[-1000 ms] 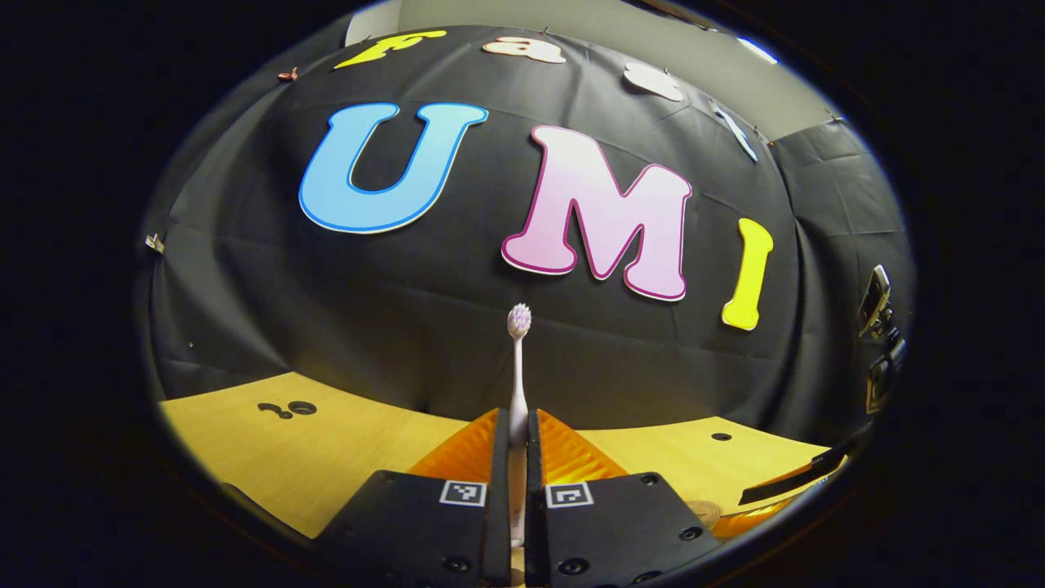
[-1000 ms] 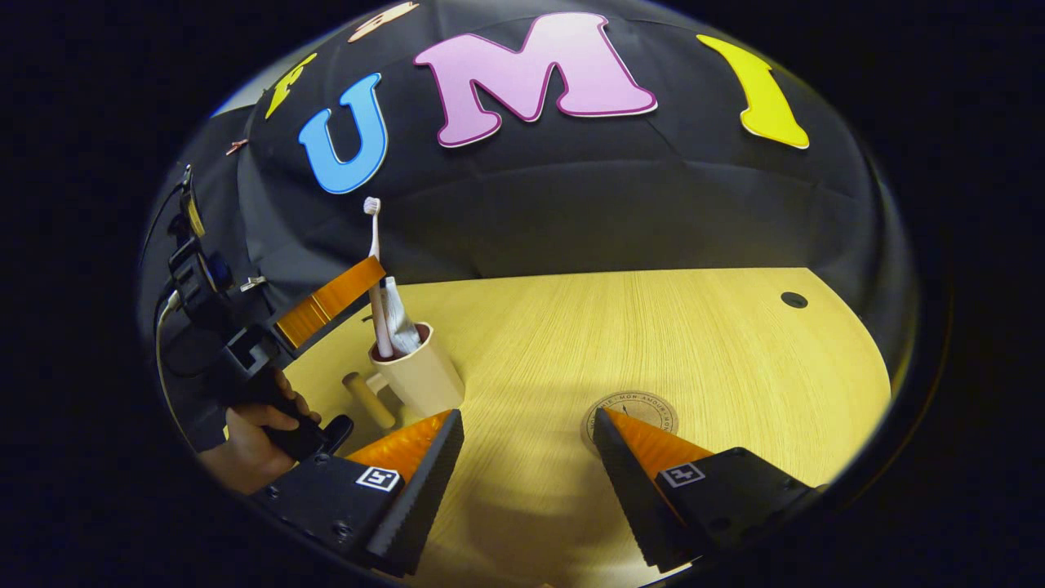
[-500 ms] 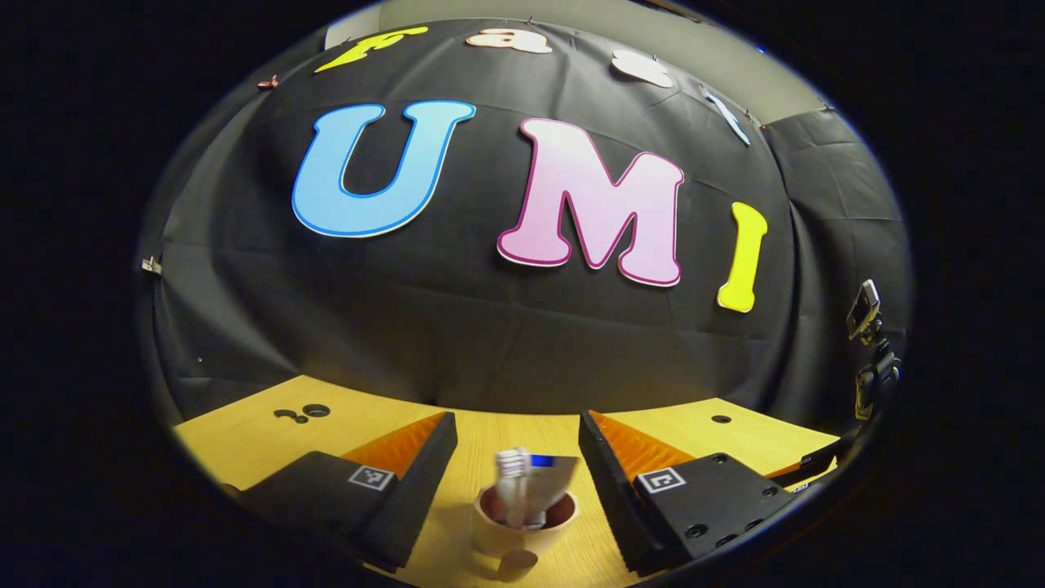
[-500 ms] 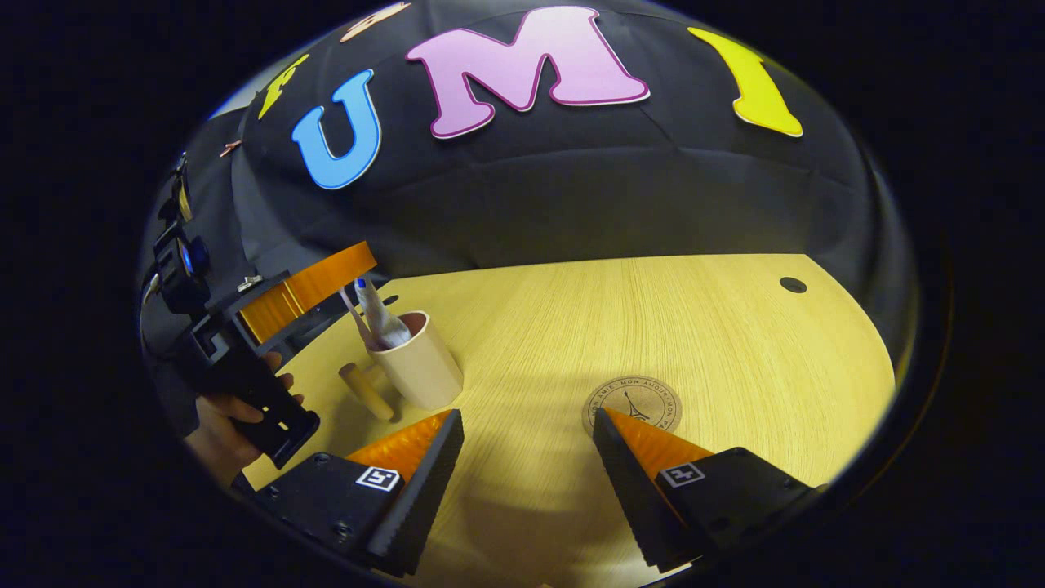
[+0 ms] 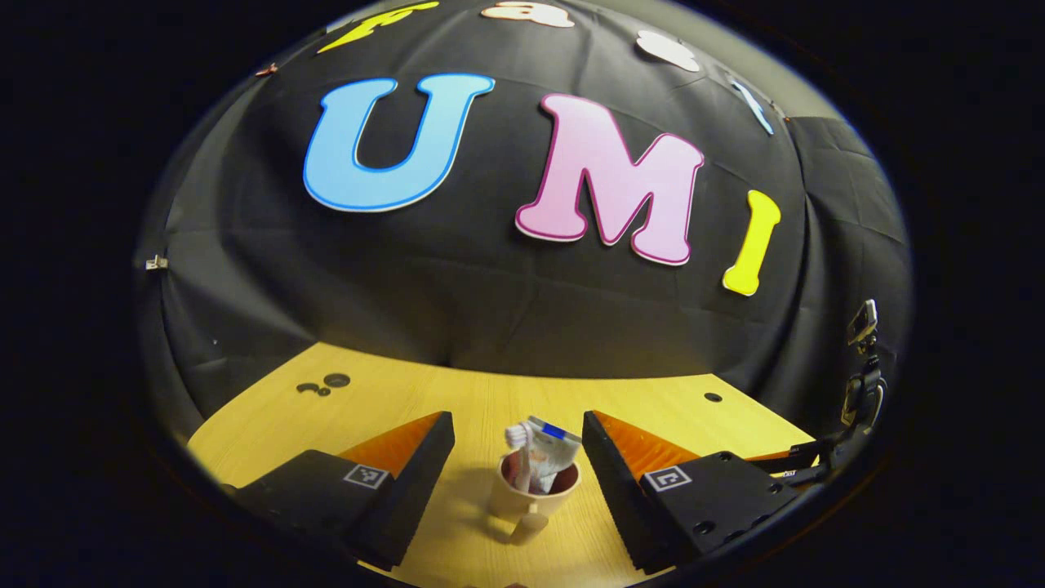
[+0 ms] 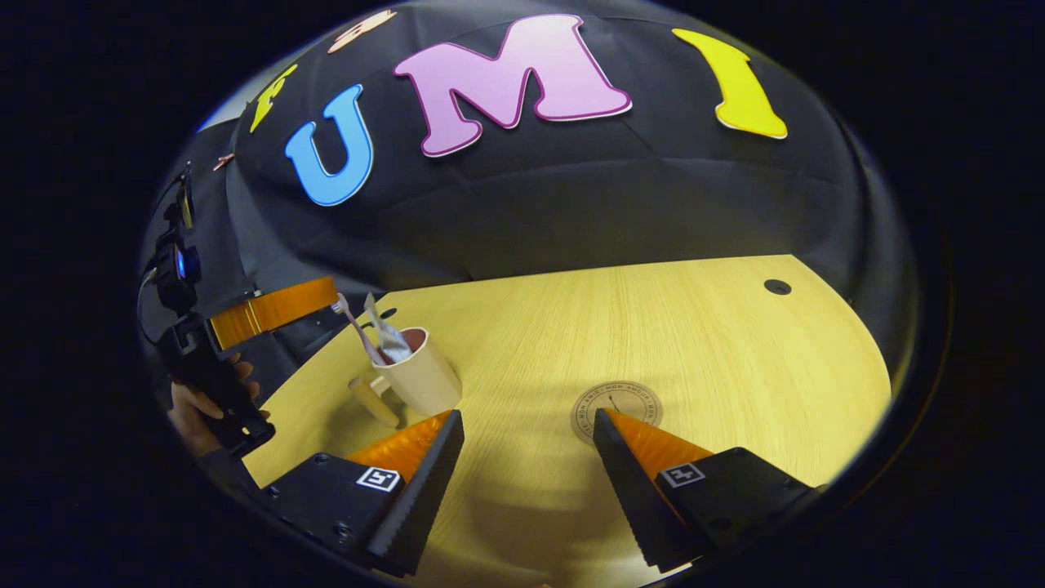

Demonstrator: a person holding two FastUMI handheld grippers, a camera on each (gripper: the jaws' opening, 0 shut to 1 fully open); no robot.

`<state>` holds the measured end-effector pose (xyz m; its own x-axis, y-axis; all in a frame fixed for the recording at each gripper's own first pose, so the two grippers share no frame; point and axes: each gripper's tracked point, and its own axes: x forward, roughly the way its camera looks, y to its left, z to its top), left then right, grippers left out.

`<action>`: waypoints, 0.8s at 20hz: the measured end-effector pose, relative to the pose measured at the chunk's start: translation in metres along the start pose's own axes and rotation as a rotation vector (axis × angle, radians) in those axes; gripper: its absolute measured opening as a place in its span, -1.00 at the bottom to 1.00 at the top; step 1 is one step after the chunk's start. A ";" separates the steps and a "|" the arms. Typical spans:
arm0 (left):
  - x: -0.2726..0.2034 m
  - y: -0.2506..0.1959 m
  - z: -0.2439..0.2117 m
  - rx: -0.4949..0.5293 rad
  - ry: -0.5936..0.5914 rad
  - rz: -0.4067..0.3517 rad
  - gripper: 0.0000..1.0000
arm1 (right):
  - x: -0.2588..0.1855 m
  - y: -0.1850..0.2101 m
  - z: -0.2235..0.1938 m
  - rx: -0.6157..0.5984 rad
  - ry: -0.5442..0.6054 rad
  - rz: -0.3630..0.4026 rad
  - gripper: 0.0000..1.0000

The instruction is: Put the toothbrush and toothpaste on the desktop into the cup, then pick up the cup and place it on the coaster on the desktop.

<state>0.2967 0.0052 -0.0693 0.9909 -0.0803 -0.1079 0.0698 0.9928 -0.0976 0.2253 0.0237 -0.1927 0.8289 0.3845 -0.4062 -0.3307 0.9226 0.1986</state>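
A cream cup (image 5: pixel 531 492) (image 6: pixel 420 377) with a wooden handle stands on the wooden desktop (image 6: pixel 669 335). A toothbrush (image 5: pixel 520 453) (image 6: pixel 356 325) and a toothpaste tube (image 5: pixel 553 451) (image 6: pixel 387 336) lean inside it. My left gripper (image 5: pixel 518 425) is open, its fingers spread to either side of the cup and behind it. In the right gripper view the left gripper (image 6: pixel 269 306) is held by a hand left of the cup. My right gripper (image 6: pixel 529 418) is open over the desktop, with a round printed coaster (image 6: pixel 616 404) by its right fingertip.
Small round holes (image 5: pixel 325 382) (image 6: pixel 776 287) mark the desktop's far corners. The black cloth wall rises right behind the desk. A camera mount (image 5: pixel 861 359) hangs at the right edge of the left gripper view.
The left gripper let go of the toothbrush, which dropped into the cup, then opened wide and drew back from the cup. The right gripper barely moved.
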 end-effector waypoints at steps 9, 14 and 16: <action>-0.019 0.000 -0.032 0.133 0.336 0.036 0.95 | -0.051 -0.006 0.018 -0.051 -0.035 -0.004 0.96; -0.014 -0.007 -0.066 0.132 0.519 0.001 0.95 | -0.086 -0.022 0.029 -0.078 -0.093 -0.050 0.96; -0.007 -0.009 -0.085 0.113 0.626 -0.002 0.95 | -0.100 -0.033 0.027 -0.071 -0.097 -0.081 0.96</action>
<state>0.2791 -0.0104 -0.1522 0.7383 -0.0856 -0.6690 0.1176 0.9931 0.0028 0.1655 -0.0463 -0.1349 0.8927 0.3071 -0.3298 -0.2891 0.9517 0.1034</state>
